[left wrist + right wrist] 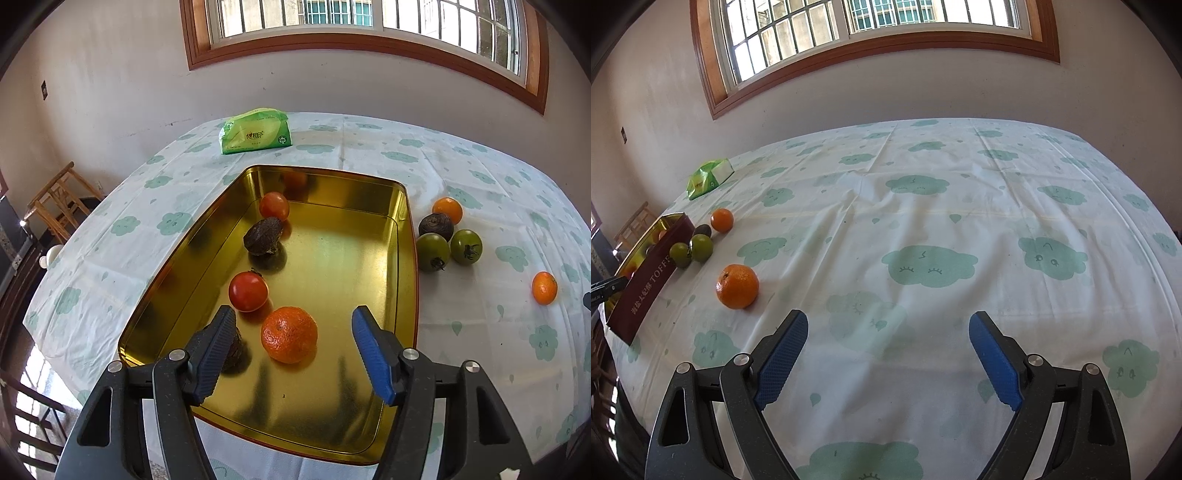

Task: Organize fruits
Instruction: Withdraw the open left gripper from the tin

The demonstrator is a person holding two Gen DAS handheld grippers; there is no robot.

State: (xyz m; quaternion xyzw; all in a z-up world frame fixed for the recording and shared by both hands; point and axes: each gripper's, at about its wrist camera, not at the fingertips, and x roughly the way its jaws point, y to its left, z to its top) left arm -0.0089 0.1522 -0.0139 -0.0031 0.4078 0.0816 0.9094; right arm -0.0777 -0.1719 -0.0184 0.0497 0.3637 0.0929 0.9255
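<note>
A gold tin tray holds an orange, two red tomatoes, a dark brown fruit and another dark fruit half hidden behind my left finger. My left gripper is open above the tray, with the orange lying between its fingers. On the cloth to the right of the tray lie two green tomatoes, a dark fruit and two oranges. My right gripper is open and empty over bare cloth, right of the nearest orange. The tray's maroon side shows at far left.
A green tissue pack lies at the table's far side, and it also shows in the right wrist view. Wooden chairs stand off the table's left edge. The wall and window lie behind the table.
</note>
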